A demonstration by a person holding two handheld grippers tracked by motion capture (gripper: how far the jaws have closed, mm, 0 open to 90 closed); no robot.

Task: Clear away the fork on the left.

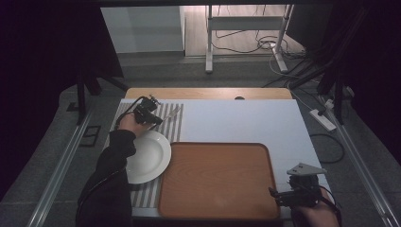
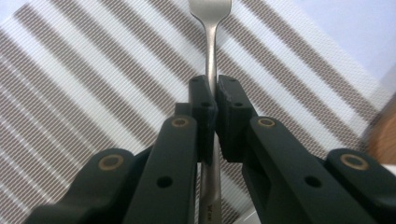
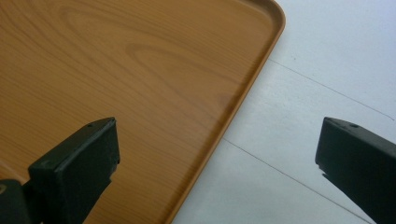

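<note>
A metal fork point(image 2: 212, 42) lies over the striped placemat point(image 2: 93, 84), and my left gripper point(image 2: 215, 88) is shut on its handle, the tines pointing away. From the high view the left gripper point(image 1: 150, 113) sits at the mat's far end with the fork point(image 1: 172, 113) sticking out to its right. A white plate point(image 1: 150, 156) rests on the mat just in front of it. My right gripper point(image 3: 217, 140) is open above the right rim of the wooden tray point(image 3: 140, 70), nothing between its fingers. In the high view the right gripper point(image 1: 283, 195) is at the tray's point(image 1: 217, 179) front right corner.
A white sheet point(image 1: 236, 120) covers the table beyond and to the right of the tray. A power strip point(image 1: 323, 119) and cables lie on the floor to the right. A metal table frame point(image 1: 246, 33) stands farther back.
</note>
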